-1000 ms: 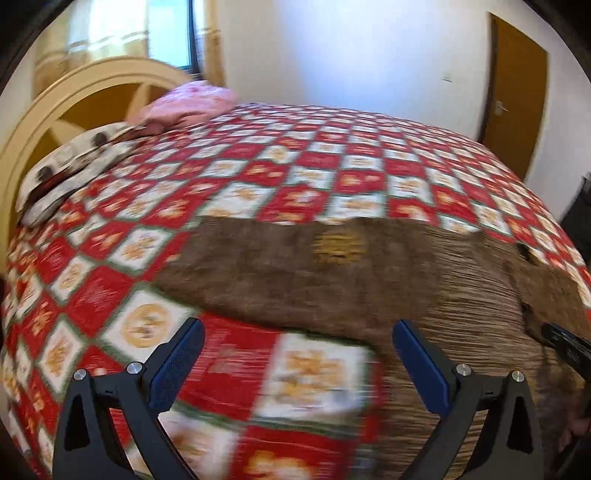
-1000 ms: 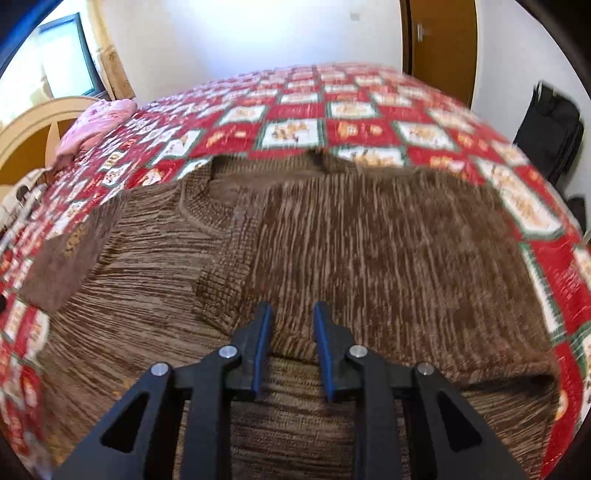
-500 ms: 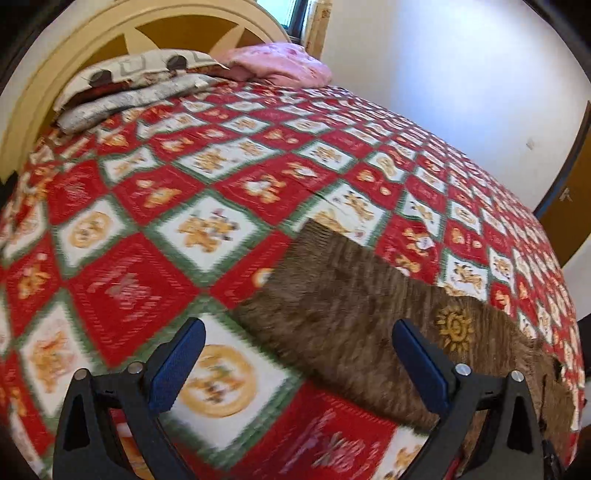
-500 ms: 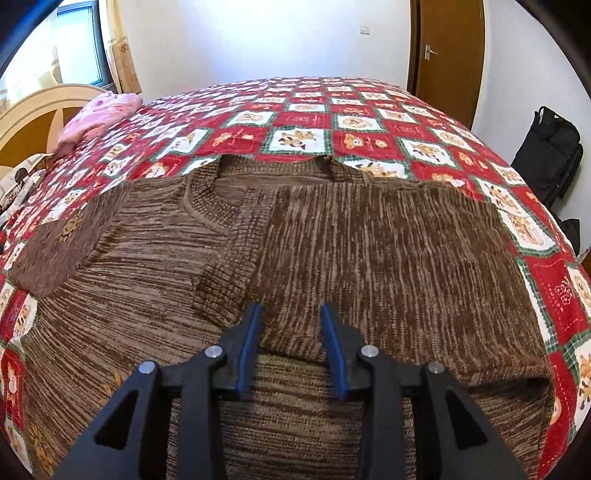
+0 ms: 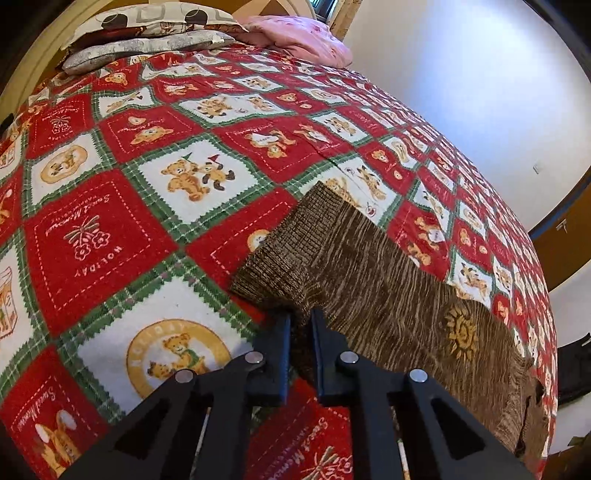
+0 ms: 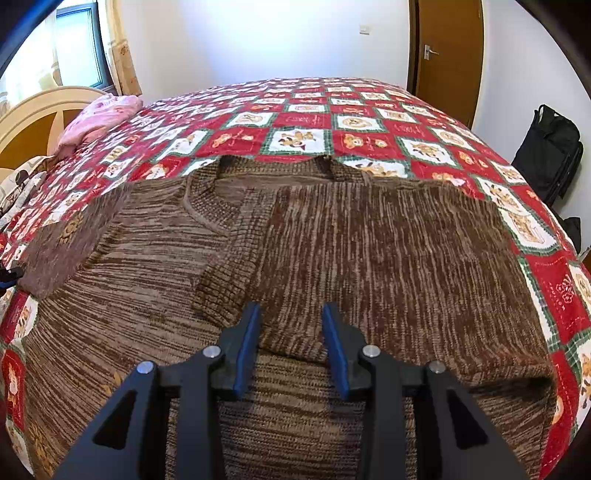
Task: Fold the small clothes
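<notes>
A brown knitted sweater (image 6: pixel 369 251) lies flat on the bed, one sleeve folded across its chest with the cuff (image 6: pixel 229 266) near the middle. The other sleeve (image 5: pixel 369 277), with a yellow sun emblem (image 5: pixel 460 332), stretches out over the quilt. My left gripper (image 5: pixel 301 321) is shut on that sleeve's near edge, just behind its ribbed cuff (image 5: pixel 280 254). Over the folded sleeve's lower edge my right gripper (image 6: pixel 291 325) stands partly open, its blue pads (image 6: pixel 245 339) apart and gripping nothing.
A red, white and green teddy-bear quilt (image 5: pixel 147 184) covers the bed. Pillows (image 5: pixel 147 40) and a pink blanket (image 5: pixel 295 33) lie by the cream headboard (image 6: pixel 33 114). A wooden door (image 6: pixel 447 55) and a black bag (image 6: pixel 550 155) stand beyond the bed's right side.
My left gripper swung over to the outstretched sleeve's cuff, rolled, dropped and closed on the sleeve's edge. The right gripper stayed put while its jaws widened slightly.
</notes>
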`<action>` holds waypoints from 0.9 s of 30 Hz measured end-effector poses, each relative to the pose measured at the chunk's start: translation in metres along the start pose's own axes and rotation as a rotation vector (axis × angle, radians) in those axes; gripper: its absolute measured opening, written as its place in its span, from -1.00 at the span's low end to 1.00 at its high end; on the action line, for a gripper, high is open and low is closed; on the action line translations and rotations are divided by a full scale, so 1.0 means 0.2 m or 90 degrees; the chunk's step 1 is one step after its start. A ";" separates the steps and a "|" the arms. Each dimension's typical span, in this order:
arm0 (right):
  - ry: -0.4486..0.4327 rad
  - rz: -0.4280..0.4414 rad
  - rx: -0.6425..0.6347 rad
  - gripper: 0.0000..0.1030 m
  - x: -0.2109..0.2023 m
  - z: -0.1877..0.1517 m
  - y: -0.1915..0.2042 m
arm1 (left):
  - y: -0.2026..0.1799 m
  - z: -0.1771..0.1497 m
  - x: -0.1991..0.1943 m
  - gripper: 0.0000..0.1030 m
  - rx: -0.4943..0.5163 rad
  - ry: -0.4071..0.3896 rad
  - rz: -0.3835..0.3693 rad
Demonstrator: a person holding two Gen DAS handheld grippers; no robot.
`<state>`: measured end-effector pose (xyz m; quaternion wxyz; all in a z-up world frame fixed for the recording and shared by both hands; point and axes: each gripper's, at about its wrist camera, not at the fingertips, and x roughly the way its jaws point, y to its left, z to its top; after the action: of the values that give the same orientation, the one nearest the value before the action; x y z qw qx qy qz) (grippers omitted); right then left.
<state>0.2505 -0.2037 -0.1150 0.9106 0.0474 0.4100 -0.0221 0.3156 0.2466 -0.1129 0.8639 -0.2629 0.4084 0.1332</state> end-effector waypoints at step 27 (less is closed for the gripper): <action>-0.034 0.068 0.111 0.00 -0.05 -0.01 -0.13 | -1.23 -0.67 -0.38 -0.84 0.476 -0.118 -0.212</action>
<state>0.2402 -0.2290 -0.1107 0.9135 0.1472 0.3791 -0.0104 0.2913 -0.0329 -0.0399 0.9427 0.0194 0.3012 -0.1422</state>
